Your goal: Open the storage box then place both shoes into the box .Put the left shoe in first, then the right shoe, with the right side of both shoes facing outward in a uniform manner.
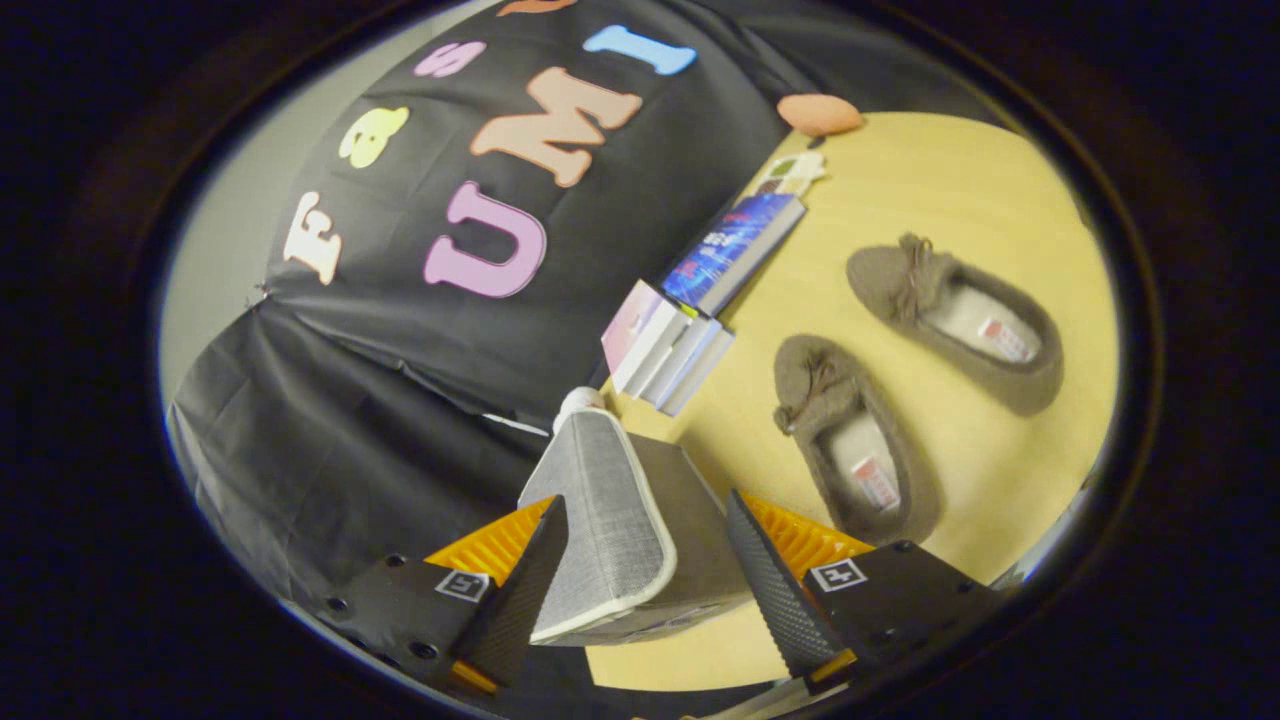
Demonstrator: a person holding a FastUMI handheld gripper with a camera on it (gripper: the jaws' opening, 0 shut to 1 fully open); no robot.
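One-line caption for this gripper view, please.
Open tongs straddle the grey storage box; two brown shoes wait beyond on the table.

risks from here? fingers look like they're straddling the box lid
1. The gripper is open around the grey storage box, and whether either finger touches is unclear; closing off-centre may slip off the lid's edge.
2. The view is strongly tilted; lifting at this angle may drag the whole box rather than open it.
3. The books stand just behind the box, and the nearer shoe lies beside it; a swinging lid or sliding box might knock them.
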